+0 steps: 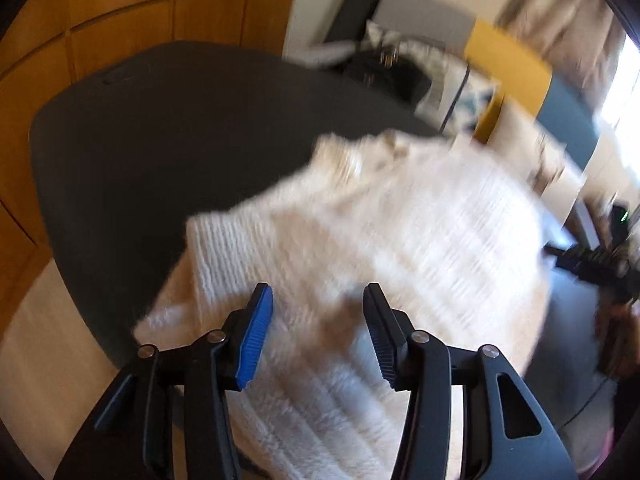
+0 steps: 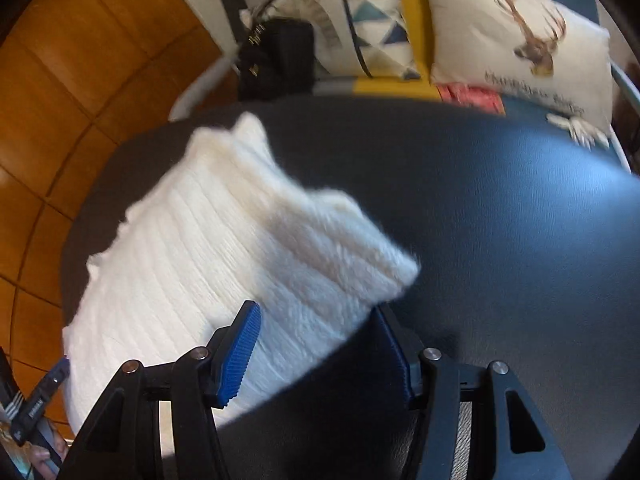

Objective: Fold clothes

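A white ribbed knit sweater [image 1: 380, 232] lies folded on a dark round table [image 1: 160, 140]. In the left wrist view my left gripper [image 1: 318, 300] hovers open just above the sweater's near part, nothing between its blue pads. In the right wrist view the same sweater [image 2: 208, 256] lies on the left half of the table [image 2: 500, 220], a thick folded edge pointing right. My right gripper [image 2: 316, 316] is open over the sweater's near right corner, one finger [image 2: 240, 352] above the knit, the other over bare table. The left view is motion-blurred.
A sofa behind the table carries a deer-print cushion [image 2: 520, 44], a triangle-pattern cushion [image 2: 372, 20] and a black bag [image 2: 276, 60]. Orange wooden flooring [image 2: 80, 80] surrounds the table on the left. The other gripper [image 2: 36, 408] shows at the lower left edge.
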Available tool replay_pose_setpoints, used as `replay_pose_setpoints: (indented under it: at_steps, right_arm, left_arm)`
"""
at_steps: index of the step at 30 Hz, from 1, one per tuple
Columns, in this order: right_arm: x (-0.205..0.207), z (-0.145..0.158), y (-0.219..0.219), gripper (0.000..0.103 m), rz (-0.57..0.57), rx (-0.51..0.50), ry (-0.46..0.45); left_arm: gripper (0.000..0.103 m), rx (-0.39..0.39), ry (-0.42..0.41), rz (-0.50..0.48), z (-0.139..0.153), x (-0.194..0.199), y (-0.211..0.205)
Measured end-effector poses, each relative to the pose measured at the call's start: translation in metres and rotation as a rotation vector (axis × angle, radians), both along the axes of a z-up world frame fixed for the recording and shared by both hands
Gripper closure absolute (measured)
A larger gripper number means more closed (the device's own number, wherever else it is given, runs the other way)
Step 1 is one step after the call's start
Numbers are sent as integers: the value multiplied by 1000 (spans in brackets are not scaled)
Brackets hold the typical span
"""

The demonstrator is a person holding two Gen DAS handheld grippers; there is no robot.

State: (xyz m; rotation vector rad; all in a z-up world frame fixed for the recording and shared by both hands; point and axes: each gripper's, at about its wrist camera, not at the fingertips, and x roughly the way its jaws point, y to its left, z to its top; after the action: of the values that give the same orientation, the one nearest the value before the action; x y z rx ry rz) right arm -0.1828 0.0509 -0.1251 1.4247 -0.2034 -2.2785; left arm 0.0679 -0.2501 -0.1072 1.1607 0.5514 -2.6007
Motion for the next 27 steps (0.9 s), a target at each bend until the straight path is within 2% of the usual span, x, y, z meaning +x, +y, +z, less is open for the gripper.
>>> replay_pose_setpoints:
  at_steps: [3,5,6,7,9,12,16,18,21,23,24,27]
  right_arm:
    - [-5,23,-12,44,37,-32,80]
    - [-12,28,-27,44,79,-4,118]
    - [-19,23,-33,44,91,29,104]
    - [-25,19,-39,44,102,63,87]
    - [-37,-2,-45,43,100,148,-3]
    - [-34,3,-35,42,93,141,-10]
    - [-23,8,-10,42,25,177,-21]
    - [-11,19,0,42,2,189,17]
    - [1,47,1,41,-13,173,152]
    - [3,57,-15,41,77,70,179]
    - [3,56,-25,41,112,62,178]
    - [-12,24,-52,42,190,123,56]
  left_arm:
    - [53,-49,-5,1,6,-10,-2]
    - [53,-28,-67,10,-7,-21,-5]
    - [53,-17,-114,14,-16,-27,-6]
    - [52,-3,-122,23,-22,-28,-6]
    - [50,10,-108,36,-27,-26,-6]
    - [49,-9,-106,26,-25,-21,-4]
    - [49,32,-93,29,-23,-16,-11]
    - [49,56,-85,33,-22,-13,-14]
    - [49,67,-72,48,-23,-23,-15]
    - [49,59,-73,46,-23,-24,-14]
    - [49,55,-75,44,-24,-24,-13]
    - [49,41,-80,37,-25,-26,-12]
